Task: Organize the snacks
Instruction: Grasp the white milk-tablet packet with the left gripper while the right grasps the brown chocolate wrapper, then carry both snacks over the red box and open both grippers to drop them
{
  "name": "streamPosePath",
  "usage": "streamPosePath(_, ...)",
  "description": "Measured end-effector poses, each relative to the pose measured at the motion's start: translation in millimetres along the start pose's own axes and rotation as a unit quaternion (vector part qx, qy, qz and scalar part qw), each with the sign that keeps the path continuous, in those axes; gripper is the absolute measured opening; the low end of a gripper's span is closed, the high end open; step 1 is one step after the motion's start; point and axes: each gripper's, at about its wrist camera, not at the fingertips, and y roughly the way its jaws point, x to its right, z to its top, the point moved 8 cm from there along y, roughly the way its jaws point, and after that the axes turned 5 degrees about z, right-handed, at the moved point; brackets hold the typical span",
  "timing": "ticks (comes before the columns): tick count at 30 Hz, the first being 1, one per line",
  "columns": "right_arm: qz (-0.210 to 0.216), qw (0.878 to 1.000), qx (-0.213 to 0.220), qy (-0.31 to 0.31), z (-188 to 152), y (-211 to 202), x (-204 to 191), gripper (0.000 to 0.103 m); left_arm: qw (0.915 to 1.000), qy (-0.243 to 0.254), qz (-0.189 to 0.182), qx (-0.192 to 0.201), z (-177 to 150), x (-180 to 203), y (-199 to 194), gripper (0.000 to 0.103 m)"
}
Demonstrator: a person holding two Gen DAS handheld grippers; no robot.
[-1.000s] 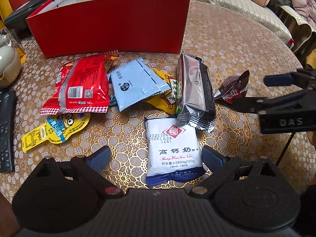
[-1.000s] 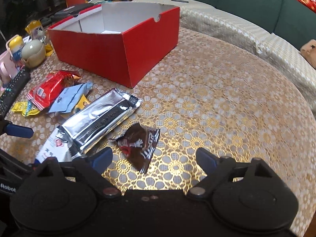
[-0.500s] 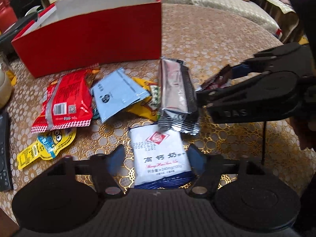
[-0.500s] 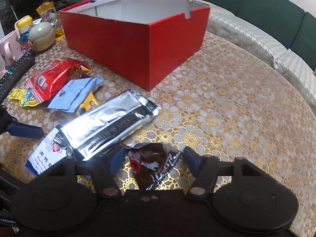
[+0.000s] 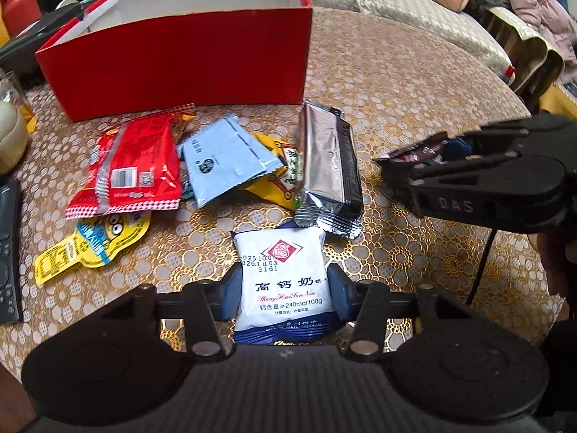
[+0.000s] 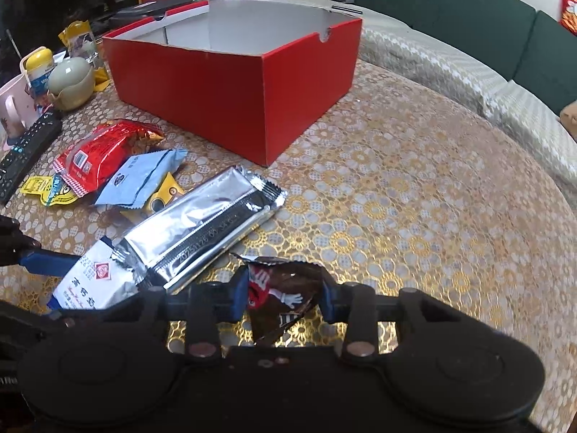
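My left gripper (image 5: 285, 290) is shut on a white and blue biscuit packet (image 5: 283, 270) lying on the table. My right gripper (image 6: 285, 297) is shut on a brown chocolate candy packet (image 6: 285, 297); it also shows in the left wrist view (image 5: 422, 151). A silver and black bar packet (image 5: 328, 166) lies between them, its end over the white packet. A red packet (image 5: 133, 166), a light blue packet (image 5: 223, 158), a yellow packet (image 5: 277, 176) and a yellow cartoon pouch (image 5: 90, 245) lie left of it. The open red box (image 6: 234, 83) stands behind, with no snack visible inside.
A black remote control (image 5: 7, 252) lies at the table's left edge. A pink mug (image 6: 14, 108), a round green-grey pot (image 6: 70, 81) and a yellow-lidded bottle (image 6: 38, 66) stand left of the box. A sofa (image 6: 468, 36) curves behind the round table.
Both grippers have closed from open: the left onto the white biscuit packet, the right onto the brown candy packet. Both moved forward over their packets.
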Motion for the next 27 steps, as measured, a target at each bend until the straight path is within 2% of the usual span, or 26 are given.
streamPosePath(8, 0.001, 1.0, 0.016, 0.025, -6.2, -29.3, -4.0, 0.037, 0.9997, -0.025, -0.001, 0.008, -3.7, -15.9, -19.8, 0.049)
streamPosePath(16, 0.018, 0.998, 0.044, 0.049, -4.1, -65.6, -16.9, 0.037, 0.9984, -0.043, 0.009, 0.037, -2.8, -30.4, -47.0, 0.049)
streamPosePath(27, 0.035, 0.995, 0.091, 0.037, 29.5, -107.6, -43.5, 0.037, 0.9946, -0.044, 0.029, 0.089, 25.1, -47.9, -86.8, 0.049)
